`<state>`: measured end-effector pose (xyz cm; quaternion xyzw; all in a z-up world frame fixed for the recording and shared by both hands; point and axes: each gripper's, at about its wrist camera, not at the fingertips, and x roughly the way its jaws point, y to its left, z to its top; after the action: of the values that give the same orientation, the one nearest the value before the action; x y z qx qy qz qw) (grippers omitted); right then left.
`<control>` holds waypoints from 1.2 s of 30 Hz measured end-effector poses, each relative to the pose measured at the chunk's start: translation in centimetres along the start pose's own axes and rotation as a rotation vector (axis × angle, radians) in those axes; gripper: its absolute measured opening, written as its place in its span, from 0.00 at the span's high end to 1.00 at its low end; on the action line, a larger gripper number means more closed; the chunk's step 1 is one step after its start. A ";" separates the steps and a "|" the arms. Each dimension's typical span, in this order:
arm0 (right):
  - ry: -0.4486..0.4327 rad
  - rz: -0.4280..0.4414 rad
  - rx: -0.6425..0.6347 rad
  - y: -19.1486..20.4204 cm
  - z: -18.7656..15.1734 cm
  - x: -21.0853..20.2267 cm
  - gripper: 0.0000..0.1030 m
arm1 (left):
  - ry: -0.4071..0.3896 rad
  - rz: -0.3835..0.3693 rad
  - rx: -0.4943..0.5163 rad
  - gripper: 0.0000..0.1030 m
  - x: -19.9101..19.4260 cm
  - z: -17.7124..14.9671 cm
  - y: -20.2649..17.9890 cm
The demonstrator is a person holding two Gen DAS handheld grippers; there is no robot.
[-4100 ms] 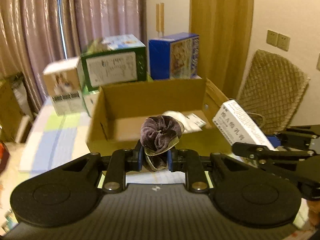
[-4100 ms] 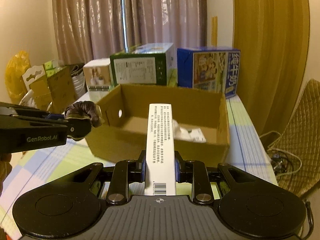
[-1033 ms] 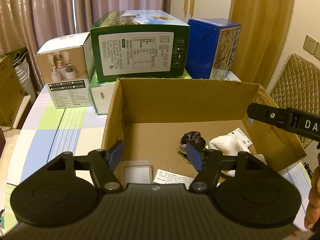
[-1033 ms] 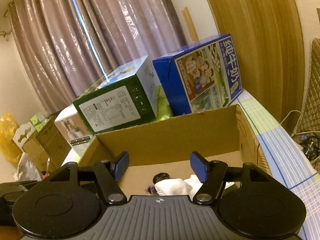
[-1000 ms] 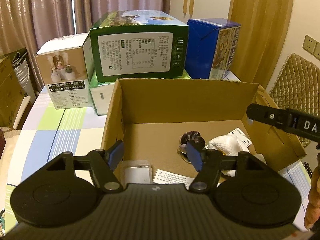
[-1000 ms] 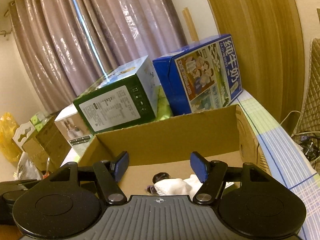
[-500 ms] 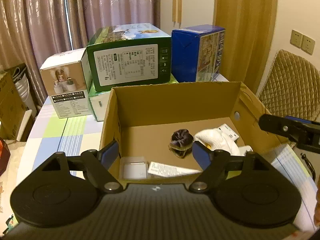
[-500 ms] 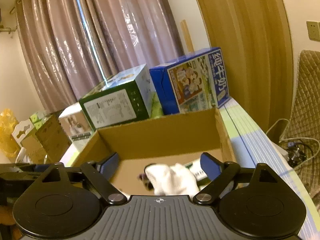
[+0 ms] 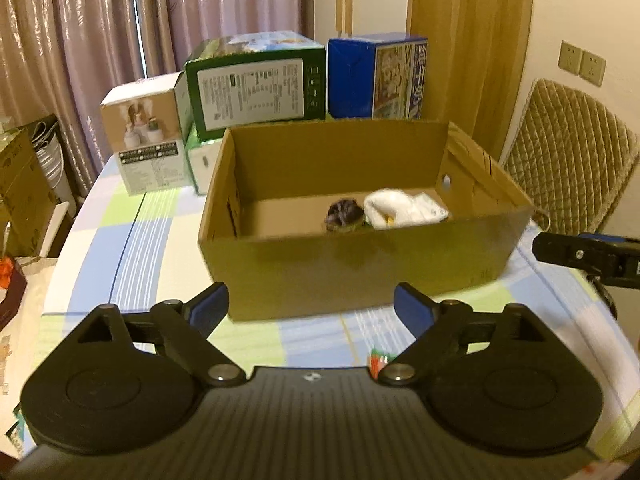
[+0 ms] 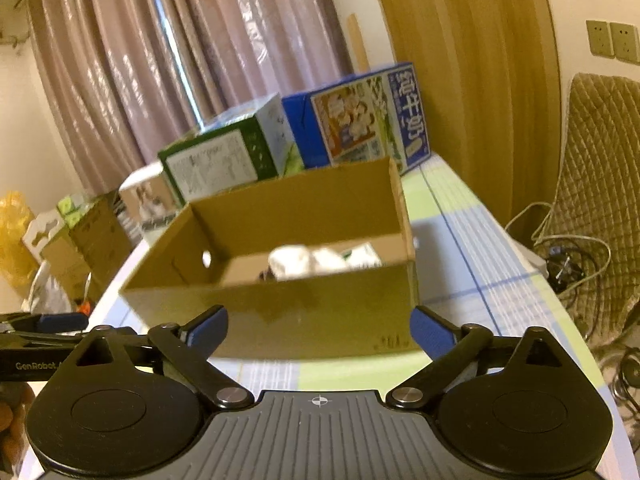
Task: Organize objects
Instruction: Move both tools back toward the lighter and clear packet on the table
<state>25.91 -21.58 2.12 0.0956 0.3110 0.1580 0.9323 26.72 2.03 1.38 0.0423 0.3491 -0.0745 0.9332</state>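
Left wrist: scrunchie (image 9: 345,216) beyond hand-held gripper (image 9: 312,306)

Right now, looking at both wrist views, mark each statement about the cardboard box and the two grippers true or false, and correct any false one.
1. The left gripper is shut on a dark velvet scrunchie. False: it is open and empty; the dark velvet scrunchie lies inside the open brown cardboard box.
2. The right gripper is open and holds nothing. True.
3. A white cloth bundle lies beside the scrunchie in the box. True.
4. The blue printed carton stands in front of the cardboard box. False: it stands behind it, next to the green carton.
5. The cardboard box lies tipped on its side. False: it stands upright, open at the top.
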 end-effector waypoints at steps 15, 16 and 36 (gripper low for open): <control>0.094 0.002 0.014 -0.4 -4.5 -2.8 0.04 | 0.076 0.014 -0.011 0.03 -3.3 -5.7 -0.3; 0.098 0.002 0.013 -0.2 -4.6 -2.8 0.04 | 0.083 0.013 -0.010 0.03 -3.4 -6.0 -0.3; 0.147 0.013 -0.010 0.7 -6.2 -2.4 0.03 | 0.115 0.007 -0.079 0.02 -4.0 -8.0 1.6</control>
<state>20.12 -21.26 -1.28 0.0813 0.3771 0.1723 0.9064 18.86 5.08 -1.98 0.0108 0.4048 -0.0549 0.9127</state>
